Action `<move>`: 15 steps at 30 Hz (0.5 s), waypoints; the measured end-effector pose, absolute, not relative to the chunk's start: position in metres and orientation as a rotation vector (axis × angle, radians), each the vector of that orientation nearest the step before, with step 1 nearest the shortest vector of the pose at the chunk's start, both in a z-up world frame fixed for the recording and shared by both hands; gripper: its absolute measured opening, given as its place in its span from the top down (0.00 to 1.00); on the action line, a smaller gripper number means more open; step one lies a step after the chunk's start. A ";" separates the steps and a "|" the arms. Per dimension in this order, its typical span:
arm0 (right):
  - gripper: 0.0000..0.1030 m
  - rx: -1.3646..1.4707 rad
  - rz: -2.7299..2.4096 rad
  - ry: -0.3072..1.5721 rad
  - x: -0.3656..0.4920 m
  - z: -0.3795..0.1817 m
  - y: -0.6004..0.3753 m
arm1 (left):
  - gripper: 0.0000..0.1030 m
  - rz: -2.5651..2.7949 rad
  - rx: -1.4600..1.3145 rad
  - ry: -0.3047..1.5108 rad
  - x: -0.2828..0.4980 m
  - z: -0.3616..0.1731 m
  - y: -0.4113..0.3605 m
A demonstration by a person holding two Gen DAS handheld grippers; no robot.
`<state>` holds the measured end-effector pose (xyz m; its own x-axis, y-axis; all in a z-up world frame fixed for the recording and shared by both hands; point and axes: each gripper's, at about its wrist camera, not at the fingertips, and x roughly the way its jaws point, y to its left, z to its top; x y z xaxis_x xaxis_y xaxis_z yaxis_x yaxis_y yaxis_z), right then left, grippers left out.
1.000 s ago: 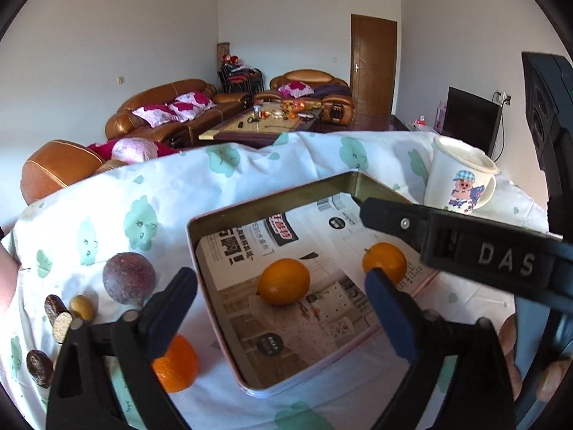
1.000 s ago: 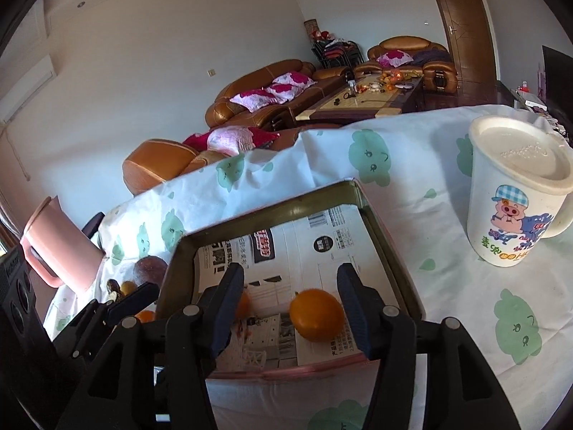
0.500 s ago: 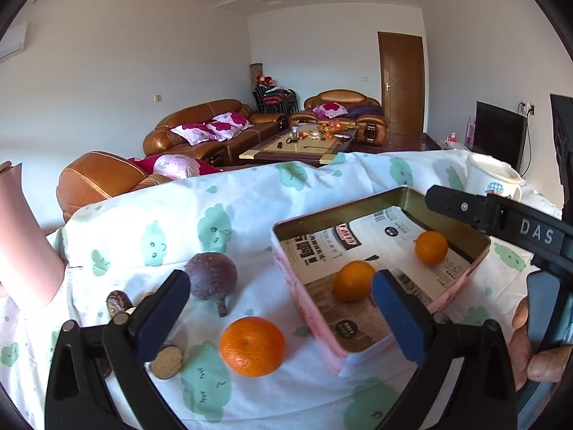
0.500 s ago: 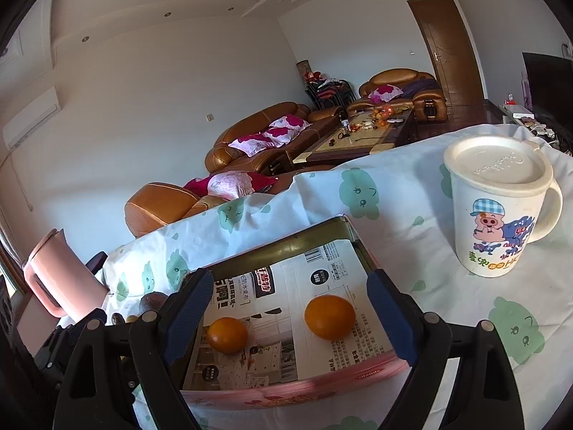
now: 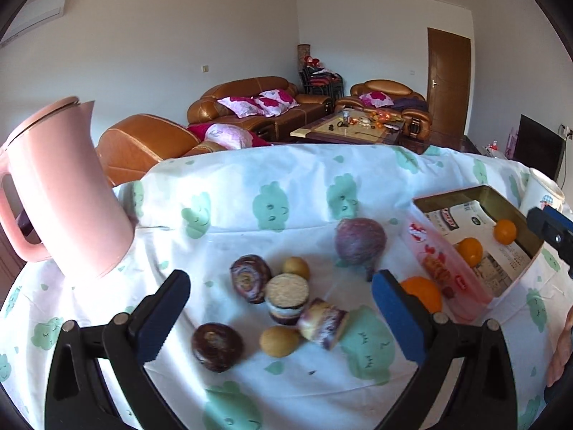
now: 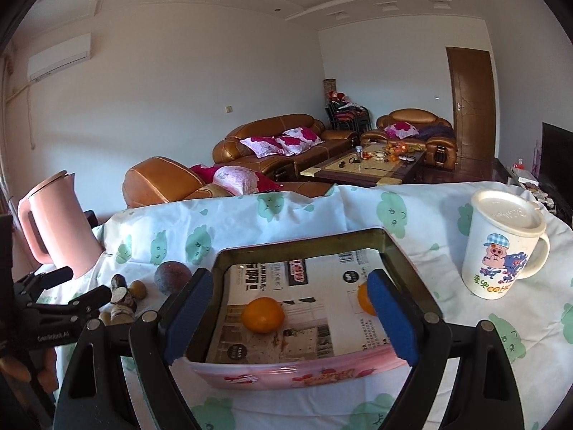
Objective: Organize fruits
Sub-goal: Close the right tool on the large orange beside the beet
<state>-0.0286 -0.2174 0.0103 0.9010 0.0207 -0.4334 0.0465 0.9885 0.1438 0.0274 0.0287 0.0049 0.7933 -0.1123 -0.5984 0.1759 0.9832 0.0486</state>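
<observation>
Since a second ago the left gripper (image 5: 279,317) has swung from the tin (image 5: 444,276) to loose fruit at the cloth's left edge, jaws open, empty. Nearest: yellow fruit (image 5: 279,341) straight ahead. Right gripper (image 6: 290,319) gapes empty over two oranges (image 6: 263,314).

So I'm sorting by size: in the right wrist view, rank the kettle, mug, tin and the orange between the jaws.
1. Tin
2. Kettle and mug: alike, distance differs
3. Orange

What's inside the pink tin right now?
Inside the pink tin: a printed paper liner and two oranges, the second partly hidden by the right gripper's pad. Under the liner: hidden.
</observation>
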 end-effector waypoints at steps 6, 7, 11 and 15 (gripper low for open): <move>0.14 -0.004 0.113 0.468 -0.030 0.009 -0.156 | 0.00 -0.104 0.009 0.683 0.038 0.006 0.076; 0.14 -0.040 0.131 0.473 -0.030 0.008 -0.144 | 0.00 -0.095 0.008 0.690 0.039 0.006 0.081; 0.18 -0.158 0.186 0.544 -0.016 -0.004 -0.100 | 0.00 -0.074 0.038 0.710 0.040 0.002 0.098; 0.46 -0.278 0.166 0.663 0.007 -0.028 -0.073 | 0.00 -0.072 0.051 0.735 0.043 -0.001 0.113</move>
